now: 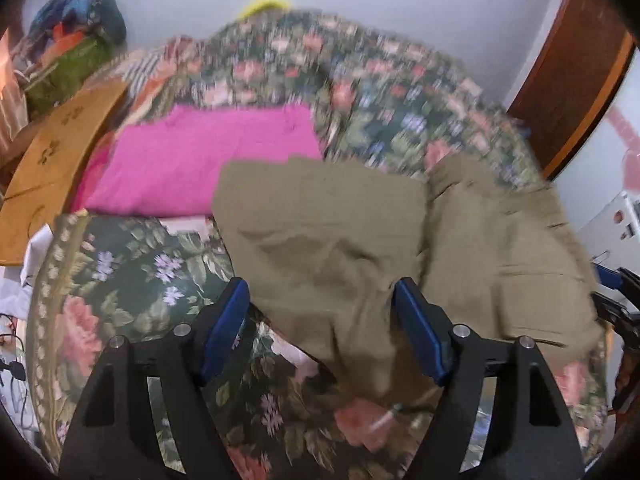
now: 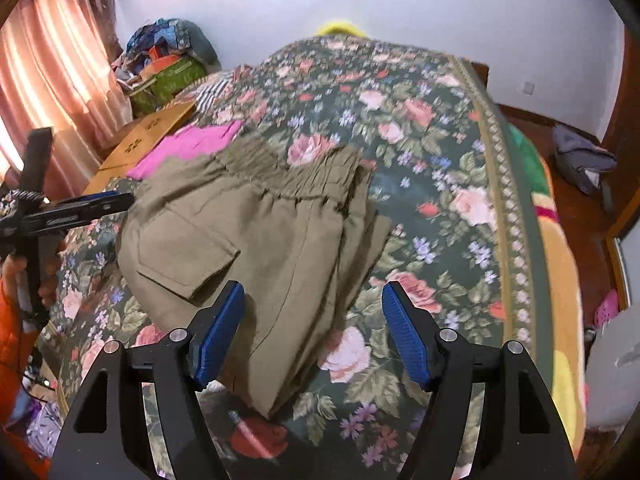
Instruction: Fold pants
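Bedroom, floral bedspread (image 2: 420, 128) as work surface. Pants (image 2: 256, 240): olive woven cloth, gathered elastic waistband at top, flap pocket at left; lying mid-frame on spread, already doubled into thick rumpled bundle, legs seemingly folded over, edges uneven. Judged partway: final fold and squaring left. Left gripper (image 1: 320, 330) jaws apart, straddling lower hem of cloth, pads not pressing. Right gripper (image 2: 312, 332) jaws apart over lower edge, nothing clamped. Pink cloth (image 1: 200, 160), soft, flat, upper left beside pants. Wooden board (image 1: 52, 152) far left.
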`<act>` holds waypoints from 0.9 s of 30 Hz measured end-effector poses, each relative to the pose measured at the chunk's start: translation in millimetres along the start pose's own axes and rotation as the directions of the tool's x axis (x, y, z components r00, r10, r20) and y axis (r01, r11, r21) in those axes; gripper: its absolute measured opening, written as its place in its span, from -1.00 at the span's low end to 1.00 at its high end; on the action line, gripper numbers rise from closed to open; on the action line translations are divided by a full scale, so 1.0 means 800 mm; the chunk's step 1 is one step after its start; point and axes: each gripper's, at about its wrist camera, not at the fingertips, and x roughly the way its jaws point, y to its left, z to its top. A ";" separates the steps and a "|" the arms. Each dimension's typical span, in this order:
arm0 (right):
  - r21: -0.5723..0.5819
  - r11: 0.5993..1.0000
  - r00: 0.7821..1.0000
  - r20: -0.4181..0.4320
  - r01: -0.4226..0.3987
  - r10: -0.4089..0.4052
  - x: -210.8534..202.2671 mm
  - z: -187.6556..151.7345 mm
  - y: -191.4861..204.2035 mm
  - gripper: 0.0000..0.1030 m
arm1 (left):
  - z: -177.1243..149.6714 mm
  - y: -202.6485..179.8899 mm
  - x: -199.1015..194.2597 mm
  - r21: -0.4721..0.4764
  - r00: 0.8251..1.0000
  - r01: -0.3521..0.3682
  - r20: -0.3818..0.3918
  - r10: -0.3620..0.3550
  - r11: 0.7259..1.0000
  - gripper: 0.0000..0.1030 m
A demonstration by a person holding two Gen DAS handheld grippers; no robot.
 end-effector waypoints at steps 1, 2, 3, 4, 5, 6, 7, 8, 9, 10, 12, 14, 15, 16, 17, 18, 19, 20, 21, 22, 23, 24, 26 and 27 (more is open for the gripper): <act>-0.001 1.000 1.000 -0.021 -0.003 0.003 0.009 -0.004 0.000 0.29 | -0.002 0.004 0.011 0.003 1.000 -0.012 -0.012 0.012 1.000 0.48; -0.001 1.000 1.000 -0.028 -0.002 0.002 0.012 -0.006 0.001 0.29 | -0.003 0.007 0.017 0.003 1.000 -0.019 -0.021 0.020 1.000 0.49; 0.002 1.000 1.000 -0.030 -0.006 0.006 0.015 -0.009 0.000 0.29 | -0.005 0.012 0.022 -0.003 0.999 -0.018 -0.028 0.018 1.000 0.50; 0.012 1.000 1.000 -0.026 -0.016 0.016 0.014 -0.011 -0.002 0.29 | -0.005 0.021 0.024 -0.023 0.999 -0.008 -0.034 0.007 1.000 0.50; 0.021 1.000 0.999 -0.026 -0.023 0.024 0.013 -0.012 -0.004 0.29 | -0.005 0.026 0.022 -0.030 0.999 -0.017 -0.033 0.016 0.999 0.51; 0.024 0.999 0.999 -0.027 -0.025 0.026 0.011 -0.012 -0.006 0.29 | -0.005 0.030 0.018 -0.032 0.999 -0.019 -0.029 0.018 0.999 0.51; 0.021 1.000 0.999 -0.026 -0.022 0.023 0.010 -0.013 -0.006 0.29 | -0.004 0.036 0.011 -0.034 0.999 -0.028 -0.016 0.027 0.999 0.51; 0.017 1.000 0.999 -0.025 -0.020 0.021 0.009 -0.014 -0.007 0.29 | -0.005 0.039 0.006 -0.032 0.997 -0.070 -0.009 0.070 0.997 0.34; 0.017 1.000 0.999 -0.025 -0.022 0.023 0.009 -0.014 -0.007 0.29 | -0.005 0.041 0.003 -0.018 0.986 -0.164 -0.004 0.164 0.986 0.26; 0.017 1.000 0.999 -0.026 -0.020 0.021 0.009 -0.014 -0.007 0.29 | -0.005 0.047 0.000 -0.003 0.971 -0.241 -0.001 0.241 0.971 0.21; 0.019 1.000 0.999 -0.024 -0.021 0.021 0.008 -0.015 -0.006 0.29 | -0.007 0.071 -0.009 -0.060 0.980 -0.198 -0.014 0.198 0.978 0.21; 0.025 0.999 1.000 -0.023 -0.021 0.022 0.009 -0.015 -0.007 0.29 | -0.005 0.090 -0.016 -0.123 0.992 -0.123 -0.020 0.121 0.985 0.21; 0.028 0.999 1.000 -0.021 -0.022 0.022 0.009 -0.015 -0.007 0.30 | -0.002 0.090 -0.017 -0.122 0.995 -0.100 -0.012 0.100 0.987 0.21; 0.033 0.999 0.999 -0.022 -0.023 0.023 0.009 -0.015 -0.007 0.30 | 0.002 0.087 -0.017 -0.111 0.996 -0.087 -0.004 0.087 0.990 0.22; 0.036 0.999 0.999 -0.022 -0.023 0.024 0.010 -0.015 -0.007 0.30 | 0.006 0.080 -0.015 -0.097 0.997 -0.071 0.002 0.072 0.993 0.29; 0.038 0.999 0.999 -0.023 -0.023 0.024 0.010 -0.014 -0.008 0.30 | 0.011 0.073 -0.012 -0.083 0.999 -0.049 0.006 0.050 0.995 0.34; 0.041 0.999 0.999 -0.024 -0.021 0.022 0.011 -0.014 -0.007 0.31 | 0.016 0.066 -0.008 -0.073 0.999 -0.032 0.007 0.033 0.997 0.46; 0.040 0.999 0.999 -0.025 -0.020 0.021 0.011 -0.014 -0.007 0.31 | 0.024 0.054 0.002 -0.050 1.000 -0.005 0.006 0.006 0.999 0.52; 0.040 0.999 1.000 -0.025 -0.018 0.019 0.010 -0.014 -0.007 0.31 | 0.031 0.045 0.011 -0.033 1.000 0.003 0.002 -0.003 0.999 0.52; 0.042 0.999 0.999 -0.026 -0.018 0.019 0.010 -0.014 -0.007 0.32 | 0.036 0.036 0.023 -0.012 1.000 -0.007 -0.011 0.007 1.000 0.52; 0.045 0.999 0.999 -0.027 -0.019 0.020 0.011 -0.014 -0.008 0.32 | 0.041 0.032 0.035 0.002 0.999 -0.030 -0.023 0.030 1.000 0.52; 0.046 0.999 0.999 -0.028 -0.020 0.021 0.011 -0.014 -0.008 0.32 | 0.043 0.032 0.044 0.009 0.998 -0.057 -0.032 0.058 0.998 0.52; 0.046 0.999 0.999 -0.030 -0.022 0.023 0.011 -0.014 -0.008 0.32 | 0.047 0.042 0.063 0.013 0.993 -0.114 -0.041 0.114 0.993 0.61; 0.044 0.999 0.999 -0.030 -0.023 0.024 0.011 -0.015 -0.008 0.32 | 0.048 0.052 0.066 -0.008 0.994 -0.102 -0.042 0.102 0.995 0.63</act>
